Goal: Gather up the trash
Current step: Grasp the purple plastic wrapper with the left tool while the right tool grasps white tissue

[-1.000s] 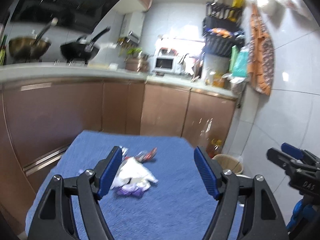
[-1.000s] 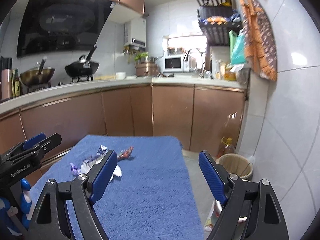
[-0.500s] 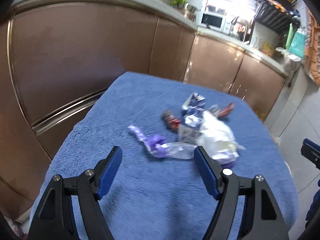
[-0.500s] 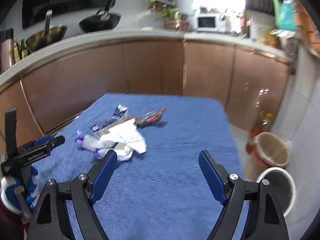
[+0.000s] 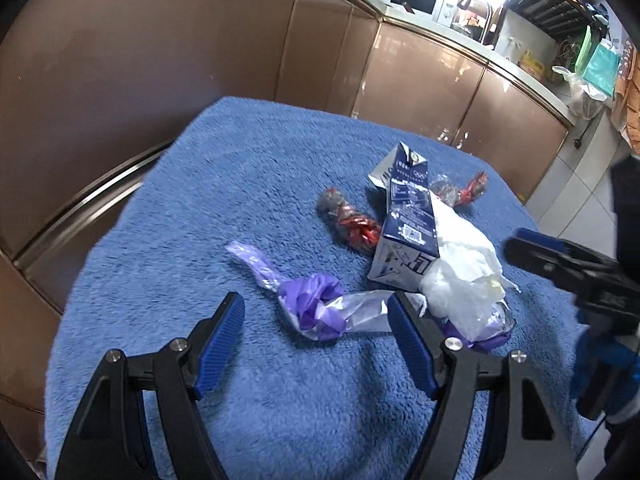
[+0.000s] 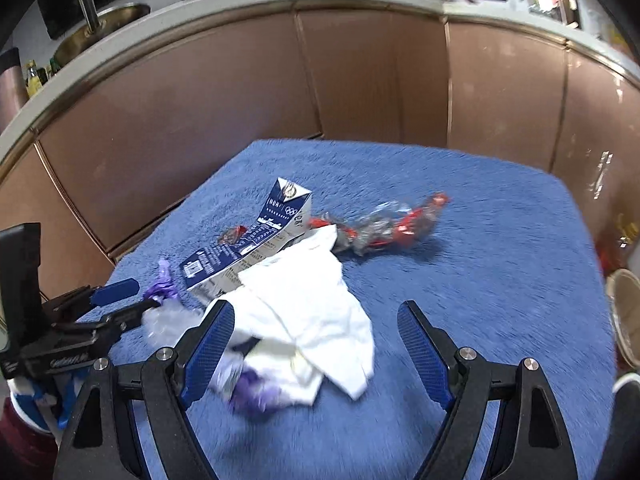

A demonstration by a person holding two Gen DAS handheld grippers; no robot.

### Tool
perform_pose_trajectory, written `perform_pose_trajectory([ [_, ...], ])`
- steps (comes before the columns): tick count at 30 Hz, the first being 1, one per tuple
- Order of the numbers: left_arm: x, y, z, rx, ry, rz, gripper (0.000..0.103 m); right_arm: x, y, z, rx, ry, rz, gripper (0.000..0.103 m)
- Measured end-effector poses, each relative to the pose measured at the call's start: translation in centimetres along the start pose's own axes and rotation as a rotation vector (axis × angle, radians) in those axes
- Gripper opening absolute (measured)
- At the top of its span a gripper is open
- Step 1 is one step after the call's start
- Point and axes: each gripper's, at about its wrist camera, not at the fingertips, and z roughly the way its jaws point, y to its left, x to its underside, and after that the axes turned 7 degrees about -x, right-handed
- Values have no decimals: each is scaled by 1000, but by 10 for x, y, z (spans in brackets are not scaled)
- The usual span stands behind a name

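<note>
Two tools are seen above the blue-covered bench [image 5: 208, 200], the left tool [image 5: 316, 344] and right tool [image 6: 316, 348] both spread apart and empty. One carton [image 5: 408, 232], one white tissue [image 6: 308, 304], two red wrappers [image 5: 352, 224] and one purple wrapper [image 5: 308, 304] are heaped near the bench's middle.

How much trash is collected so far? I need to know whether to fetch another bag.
Nothing looks collected yet. The blue-and-white milk carton, crumpled white tissue, purple plastic wrapper and red foil wrappers all lie on the blue towel. The left gripper and right gripper are open, holding nothing. All the picking up is left.
</note>
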Motion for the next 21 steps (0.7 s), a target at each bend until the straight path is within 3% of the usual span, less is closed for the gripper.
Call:
perform_pose_trajectory([
  [4,-1,0,10,21,28,-6,72,-6,-8,23,-31,43,10,82],
  [6,-1,1,14,39,41,-9,63,-10,-13,31,-56,58,23,81],
  [11,0,-2,18,49,44,8,46,-17,-20,45,-100,103,24,44],
  [14,1,-2,18,39,33,8,36,-18,-17,44,-105,109,-3,27],
  [17,1,2,18,46,32,-12,30,-19,-15,38,-102,92,-17,13],
  [21,3,0,12,32,10,4,28,-20,-10,25,-102,70,-38,9],
])
